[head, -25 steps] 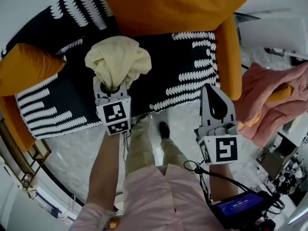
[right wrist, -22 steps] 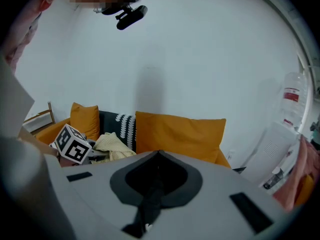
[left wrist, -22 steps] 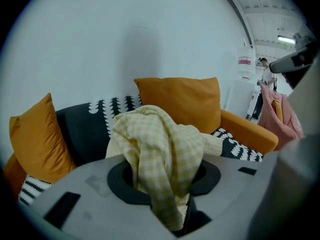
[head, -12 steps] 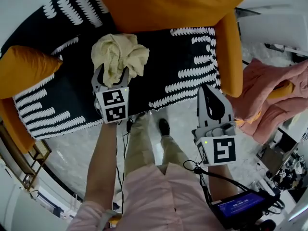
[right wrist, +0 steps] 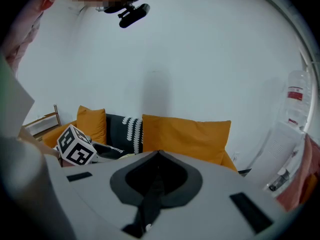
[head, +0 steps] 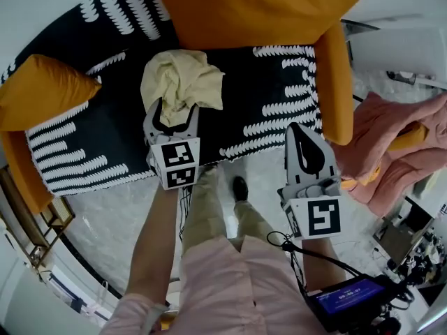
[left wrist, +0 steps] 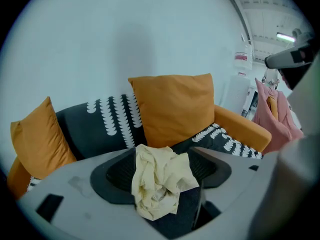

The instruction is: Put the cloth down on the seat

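Observation:
A crumpled pale-yellow cloth (head: 180, 82) lies on the black seat with white pattern (head: 272, 96) of an orange sofa. My left gripper (head: 174, 112) sits just in front of it, jaws spread wide. In the left gripper view the cloth (left wrist: 160, 184) shows between the two parted jaws of that gripper (left wrist: 162, 170), loose and unpinched. My right gripper (head: 304, 130) hangs off the seat's front right corner over the floor, its jaws closed to a point with nothing in them; in its own view the jaws (right wrist: 159, 156) meet.
A large orange cushion (head: 244, 9) leans on the sofa back, and another (head: 42, 93) sits at the left end. The orange armrest (head: 335, 82) bounds the right. Pink garments (head: 398, 145) hang to the right. The person's shoe (head: 238, 187) stands on the pale floor.
The left gripper went from shut on the cloth to open and has drawn back toward the person; the cloth now rests on the seat. The right gripper has hardly moved.

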Demonstrator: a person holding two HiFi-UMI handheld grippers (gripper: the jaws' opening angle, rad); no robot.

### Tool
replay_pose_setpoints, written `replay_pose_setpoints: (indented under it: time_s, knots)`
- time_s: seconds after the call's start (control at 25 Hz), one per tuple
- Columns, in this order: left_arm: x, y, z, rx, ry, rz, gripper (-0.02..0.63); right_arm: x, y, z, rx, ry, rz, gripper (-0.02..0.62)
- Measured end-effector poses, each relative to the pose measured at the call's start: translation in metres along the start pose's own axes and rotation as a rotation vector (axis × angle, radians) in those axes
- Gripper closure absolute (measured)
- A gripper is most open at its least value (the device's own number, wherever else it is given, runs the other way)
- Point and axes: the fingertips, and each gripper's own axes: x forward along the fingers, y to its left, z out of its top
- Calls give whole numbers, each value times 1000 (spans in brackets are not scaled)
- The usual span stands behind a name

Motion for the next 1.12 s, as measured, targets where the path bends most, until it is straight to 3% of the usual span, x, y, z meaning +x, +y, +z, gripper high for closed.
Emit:
replay_pose_setpoints:
  time_s: [0.12, 0.52, 0.84, 1.12]
  knots:
    - [-27, 0, 23, -6, -63, 32, 275, -10, 3, 8, -3, -33, 15, 594]
    - [-161, -17, 105, -28, -335, 178, 391, -64, 11, 47, -18, -210, 73, 594]
    - [-287, -74, 151, -77, -545, 178, 511, -151, 9, 82, -34, -383, 88, 594]
    - [-378, -116, 175, 9, -668, 276, 580, -218, 3, 90, -21, -468, 85, 594]
